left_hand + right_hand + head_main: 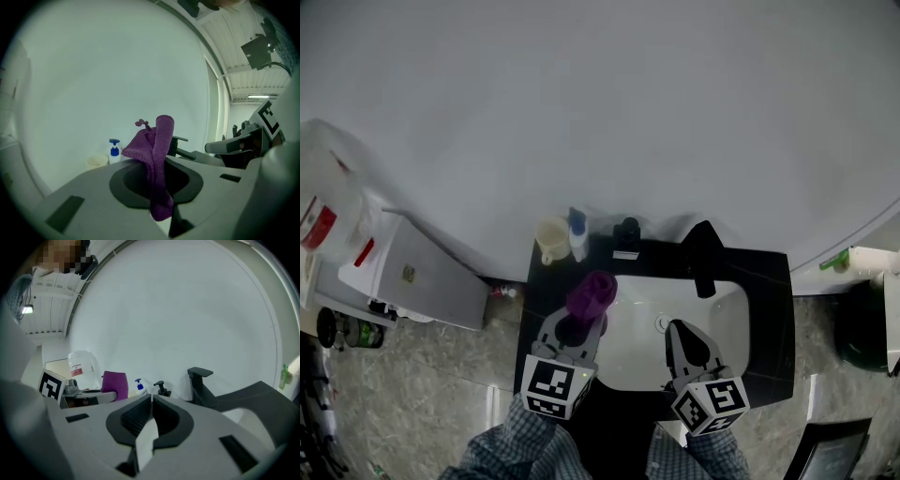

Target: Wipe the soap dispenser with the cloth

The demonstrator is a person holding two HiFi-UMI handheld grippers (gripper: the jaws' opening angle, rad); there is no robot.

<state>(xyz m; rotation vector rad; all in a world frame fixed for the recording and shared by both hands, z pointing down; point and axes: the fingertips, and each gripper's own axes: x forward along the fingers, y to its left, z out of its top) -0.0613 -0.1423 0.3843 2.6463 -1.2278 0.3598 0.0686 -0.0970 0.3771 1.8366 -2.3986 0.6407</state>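
Two pump bottles stand at the back of the black counter point(769, 319): a white one with a blue pump point(577, 232) and a black soap dispenser point(626, 236). My left gripper point(581, 323) is over the basin's left edge, shut on a purple cloth point(592, 294) that bunches above its tips. In the left gripper view the cloth point(159, 140) hangs down between the jaws of that gripper point(157, 161), and the blue pump bottle point(114, 151) is far behind. My right gripper point(675, 326) hovers over the white basin point(727, 319), shut and empty; its tips point(151, 398) point toward the black dispenser point(161, 388).
A black faucet point(703, 259) rises at the back of the basin. A cream cup point(551, 240) stands left of the bottles. A white cabinet point(422, 274) and a plastic bag point(328, 202) are at the left, a dark green bin point(862, 328) at the right.
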